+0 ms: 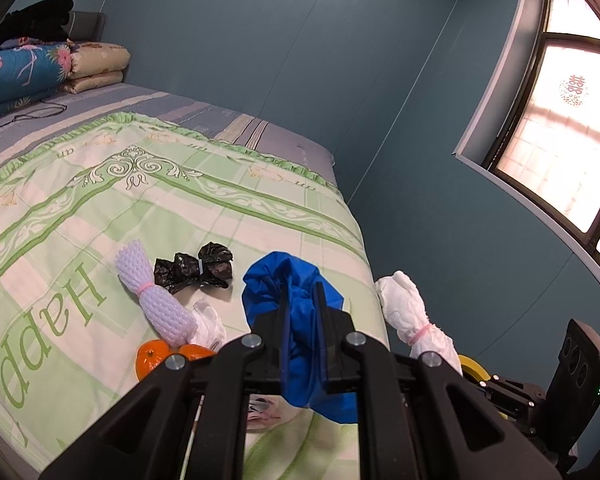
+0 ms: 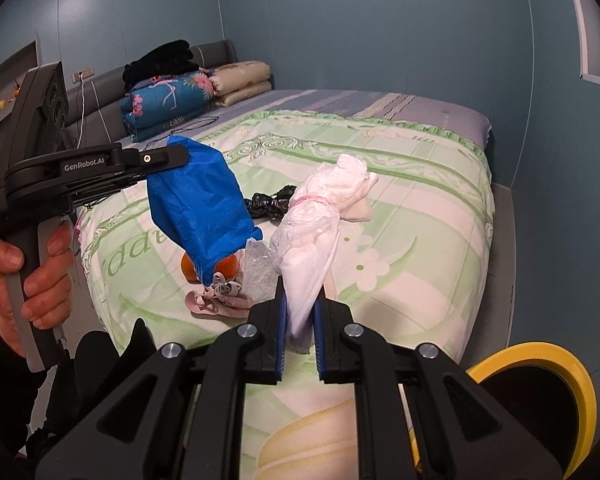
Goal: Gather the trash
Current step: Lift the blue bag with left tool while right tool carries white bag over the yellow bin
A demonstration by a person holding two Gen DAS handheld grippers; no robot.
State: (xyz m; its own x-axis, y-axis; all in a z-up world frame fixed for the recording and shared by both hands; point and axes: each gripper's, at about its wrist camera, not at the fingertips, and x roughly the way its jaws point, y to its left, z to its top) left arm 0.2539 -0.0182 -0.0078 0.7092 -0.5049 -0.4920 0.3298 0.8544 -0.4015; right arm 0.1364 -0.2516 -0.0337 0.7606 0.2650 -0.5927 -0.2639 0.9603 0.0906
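My left gripper (image 1: 302,300) is shut on a crumpled blue plastic bag (image 1: 296,276) and holds it above the bed; the bag also shows in the right wrist view (image 2: 196,204). My right gripper (image 2: 300,304) is shut on a white plastic bundle tied with a pink band (image 2: 320,228), held off the bed near its right edge; it also shows in the left wrist view (image 1: 412,316). On the green bedspread (image 1: 100,208) lie a purple foam net bundle (image 1: 152,292), a tied black bag (image 1: 196,266), two oranges (image 1: 152,360) and a pink crumpled scrap (image 2: 220,300).
A yellow-rimmed black bin (image 2: 540,396) stands on the floor right of the bed. Folded quilts (image 2: 172,100) and dark clothes (image 2: 160,60) are stacked at the headboard. A blue wall and a window (image 1: 560,128) are to the right. A cable (image 1: 20,116) lies on the bed.
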